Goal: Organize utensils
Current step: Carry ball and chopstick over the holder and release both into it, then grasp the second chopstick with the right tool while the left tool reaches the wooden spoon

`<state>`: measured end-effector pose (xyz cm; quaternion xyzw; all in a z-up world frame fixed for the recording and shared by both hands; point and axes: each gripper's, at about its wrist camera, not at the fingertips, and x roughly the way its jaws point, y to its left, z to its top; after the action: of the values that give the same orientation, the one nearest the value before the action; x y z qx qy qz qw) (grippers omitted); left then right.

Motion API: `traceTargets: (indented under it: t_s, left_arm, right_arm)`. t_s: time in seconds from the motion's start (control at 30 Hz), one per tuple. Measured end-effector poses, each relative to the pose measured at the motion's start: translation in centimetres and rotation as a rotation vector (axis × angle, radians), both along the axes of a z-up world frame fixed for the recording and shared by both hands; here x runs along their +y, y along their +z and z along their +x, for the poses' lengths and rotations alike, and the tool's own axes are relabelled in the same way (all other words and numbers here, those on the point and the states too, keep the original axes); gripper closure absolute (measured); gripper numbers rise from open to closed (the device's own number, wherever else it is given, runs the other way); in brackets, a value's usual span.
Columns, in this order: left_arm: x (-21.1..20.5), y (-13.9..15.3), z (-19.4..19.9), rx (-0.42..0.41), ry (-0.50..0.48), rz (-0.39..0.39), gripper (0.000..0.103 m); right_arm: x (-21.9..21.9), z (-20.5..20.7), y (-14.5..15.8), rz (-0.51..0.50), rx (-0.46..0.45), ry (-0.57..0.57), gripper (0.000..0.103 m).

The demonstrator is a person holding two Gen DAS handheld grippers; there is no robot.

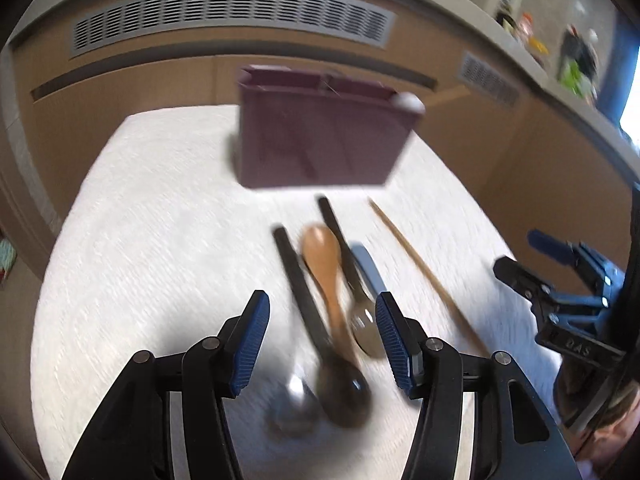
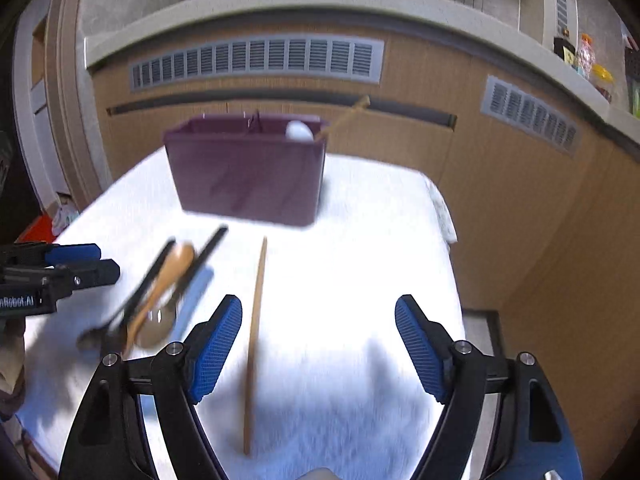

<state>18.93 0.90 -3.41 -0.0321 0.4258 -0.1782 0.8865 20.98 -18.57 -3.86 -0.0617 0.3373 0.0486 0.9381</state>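
Observation:
A maroon utensil holder (image 1: 320, 136) (image 2: 248, 172) stands at the far side of the white-clothed table (image 1: 140, 240) (image 2: 360, 240), with a white spoon (image 2: 299, 131) and a wooden stick (image 2: 348, 116) poking out of its right end. My left gripper (image 1: 320, 304) is open above a pile of utensils: a wooden spoon (image 1: 324, 268) (image 2: 168, 276), black-handled spoons (image 1: 300, 284) and a blue-handled piece (image 1: 366, 268). My right gripper (image 2: 318, 304) is open wide, and a single wooden chopstick (image 2: 256, 336) (image 1: 424, 272) lies on the cloth beneath it, close to its left finger. Neither gripper holds anything.
Behind the table runs a wooden cabinet wall with grey vent grilles (image 1: 232, 16) (image 2: 256, 60) under a pale counter. Each gripper appears in the other's view: the right gripper (image 1: 528, 260), the left gripper (image 2: 92, 262). The table's right edge (image 2: 452, 264) drops to the floor.

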Motion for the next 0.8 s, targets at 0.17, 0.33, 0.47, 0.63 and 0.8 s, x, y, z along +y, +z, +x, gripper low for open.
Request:
traceTargets:
  t_s: [0.17, 0.33, 0.47, 0.63, 0.8]
  left_arm:
    - [-3.1, -0.2, -2.2, 0.033, -0.128, 0.005, 0.047]
    - [-2.4, 0.9, -1.3, 0.007, -0.049, -0.021, 0.047]
    - [-1.5, 0.8, 2.6, 0.066, -0.007, -0.042, 0.067]
    - [-3.0, 0.4, 6.6, 0.13, -0.052, 0.042, 0.067]
    - [-4.4, -0.9, 9.1, 0.168, -0.036, 0.178, 0.066]
  right_arm:
    - [-0.7, -1.5, -1.3, -0.058, 0.008, -0.055, 0.023]
    - [-1.5, -2.3, -1.6, -0.051, -0.011, -0.088, 0.019]
    - [-1.6, -2.8, -1.9, 0.001, -0.014, -0.08, 0.019]
    - [-0.9, -3.2, -2.6, 0.009, -0.012, -0.054, 0.019]
    - [-0.3, -3.6, -2.5, -0.01, -0.032, -0.025, 0.018]
